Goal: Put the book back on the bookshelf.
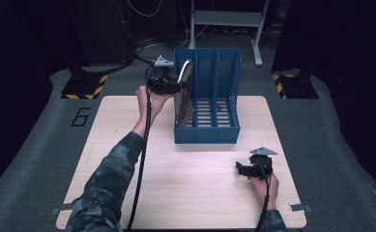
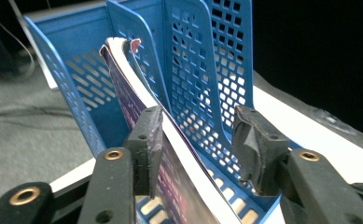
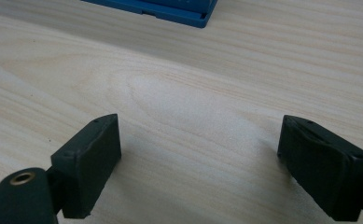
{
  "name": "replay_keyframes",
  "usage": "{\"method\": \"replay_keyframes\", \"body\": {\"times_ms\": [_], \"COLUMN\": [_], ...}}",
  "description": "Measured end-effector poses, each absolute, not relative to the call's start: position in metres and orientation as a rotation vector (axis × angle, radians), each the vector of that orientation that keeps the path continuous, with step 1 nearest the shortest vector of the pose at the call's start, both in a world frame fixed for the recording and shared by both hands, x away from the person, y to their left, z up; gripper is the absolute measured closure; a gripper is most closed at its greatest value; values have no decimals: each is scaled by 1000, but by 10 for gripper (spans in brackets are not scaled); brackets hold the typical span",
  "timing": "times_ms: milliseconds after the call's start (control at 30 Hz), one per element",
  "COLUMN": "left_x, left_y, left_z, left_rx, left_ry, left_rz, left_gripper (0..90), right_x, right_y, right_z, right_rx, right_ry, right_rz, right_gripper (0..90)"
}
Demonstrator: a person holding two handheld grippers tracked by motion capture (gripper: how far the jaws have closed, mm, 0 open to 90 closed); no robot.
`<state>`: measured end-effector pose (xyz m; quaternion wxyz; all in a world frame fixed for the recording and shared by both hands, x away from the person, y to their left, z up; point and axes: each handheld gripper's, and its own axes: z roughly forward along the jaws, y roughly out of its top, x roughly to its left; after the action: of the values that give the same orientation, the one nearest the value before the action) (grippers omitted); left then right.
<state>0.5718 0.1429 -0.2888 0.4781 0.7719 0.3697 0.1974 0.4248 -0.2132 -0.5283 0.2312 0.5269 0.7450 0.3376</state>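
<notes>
A blue three-slot file rack stands upright at the back middle of the wooden table. A dark-covered magazine with white pages leans in its leftmost slot. My left gripper is at the magazine's upper left edge. In the left gripper view the jaws of my left gripper stand wide apart around the magazine; the left jaw touches its cover and the right jaw is clear of it, beside a rack divider. My right gripper rests open near the table's front right, over bare wood.
The rack's front lip lies ahead of the right gripper. The table has bare wood in front of the rack. Around it on the grey floor are two yellow-black striped bases and a metal frame behind.
</notes>
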Motion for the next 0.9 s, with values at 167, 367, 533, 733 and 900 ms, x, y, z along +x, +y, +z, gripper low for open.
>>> {"method": "replay_keyframes", "body": {"times_ms": [167, 367, 533, 733, 900], "left_x": [592, 597, 596, 591, 588], "left_y": [142, 137, 132, 132, 131], "left_z": [-287, -288, -287, -286, -287], "left_rx": [1913, 1945, 1970, 1978, 1942], "left_ry": [954, 994, 1006, 1029, 1048], "left_rz": [420, 432, 451, 476, 478], "left_gripper": [503, 607, 708, 815, 838], "right_x": [425, 425, 425, 425, 424], "right_y": [-213, -214, -214, -214, -214], "right_z": [-528, -528, -528, -528, -528], "right_rx": [1449, 1444, 1442, 1442, 1450], "right_ry": [2048, 2060, 2058, 2057, 2054], "right_rz": [929, 923, 928, 929, 935], "right_gripper": [129, 130, 131, 133, 136]}}
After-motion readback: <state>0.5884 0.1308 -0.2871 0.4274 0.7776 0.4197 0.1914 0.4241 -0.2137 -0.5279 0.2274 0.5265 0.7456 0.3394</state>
